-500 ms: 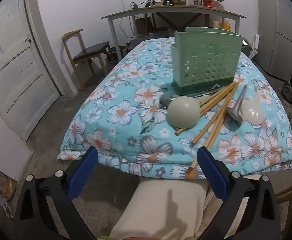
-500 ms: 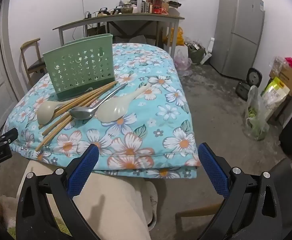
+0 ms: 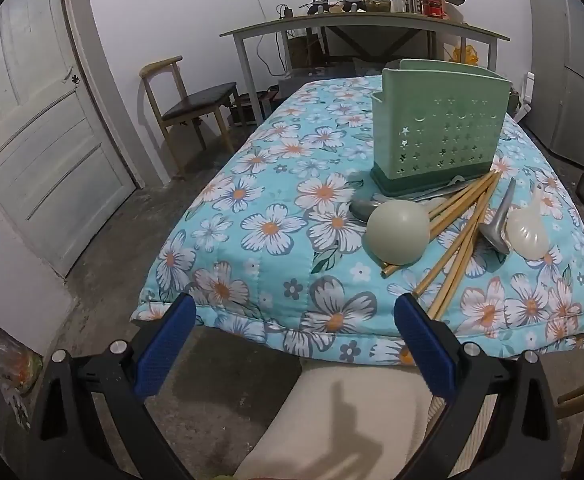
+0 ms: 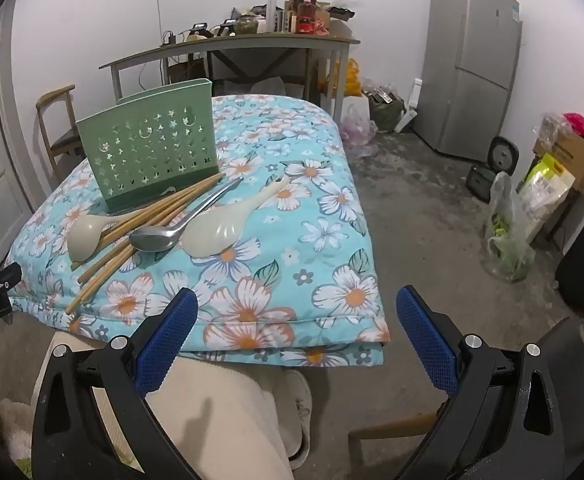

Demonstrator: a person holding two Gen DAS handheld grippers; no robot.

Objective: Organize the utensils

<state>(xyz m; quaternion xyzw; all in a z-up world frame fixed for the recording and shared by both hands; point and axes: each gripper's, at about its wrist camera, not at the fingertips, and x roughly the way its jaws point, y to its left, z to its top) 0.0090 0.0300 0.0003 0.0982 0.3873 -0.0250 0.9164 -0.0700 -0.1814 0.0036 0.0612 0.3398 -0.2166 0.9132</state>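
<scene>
The utensils are laid in one loose pile against the front foot of the caddy (image 4: 148, 156), on the quilt (image 4: 292, 264). The chopsticks (image 4: 132, 236) are fanned with their far ends at the caddy base and their near ends toward the quilt's front edge; the long axis runs diagonally. The ladle (image 4: 88, 236) lies across them on the side away from the steel spoon (image 4: 156, 240). The rice paddle (image 4: 216, 232) is just beside the steel spoon, on its outer side, handle pointing away.

The left gripper (image 3: 292, 324) is held wide and empty, short of the quilt's front edge; the pile lies ahead and to its right, with the chopstick tips close to its right finger. The right gripper (image 4: 295, 320) is likewise wide and empty, the pile ahead and to its left. The left gripper is judged nearer to the chopsticks, the right nearer to the paddle.
</scene>
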